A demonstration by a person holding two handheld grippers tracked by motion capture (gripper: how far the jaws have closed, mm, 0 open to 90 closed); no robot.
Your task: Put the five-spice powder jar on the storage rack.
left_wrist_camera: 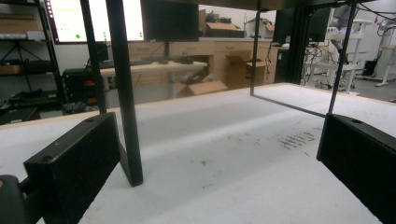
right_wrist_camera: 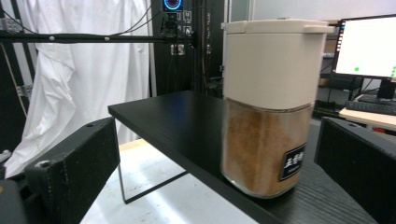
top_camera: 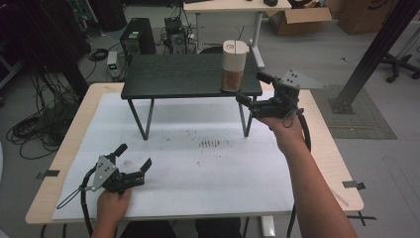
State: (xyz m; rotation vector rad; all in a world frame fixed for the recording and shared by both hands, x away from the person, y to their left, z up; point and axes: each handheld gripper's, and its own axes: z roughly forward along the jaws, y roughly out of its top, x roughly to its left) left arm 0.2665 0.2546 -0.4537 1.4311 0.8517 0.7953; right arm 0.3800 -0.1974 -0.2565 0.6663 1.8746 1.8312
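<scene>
Black label [right_wrist_camera: 293, 161] on brown-filled, cream-lidded clear jar [right_wrist_camera: 269, 105] seen from right gripper view; right gripper [top_camera: 250, 88] wide open beside jar; left gripper [top_camera: 133, 157] wide open, empty.

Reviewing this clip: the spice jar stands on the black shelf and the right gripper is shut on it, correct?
Not quite. The spice jar does stand on the black shelf, but the right gripper is open beside it, jaws apart and clear of the jar, as the right gripper view shows.

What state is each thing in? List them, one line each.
Jar: upright on the black shelf, lid on, brown powder filling its lower part.
Right gripper: open, jaws either side of the jar, not touching.
Left gripper: open, empty, low over the white sheet.
</scene>
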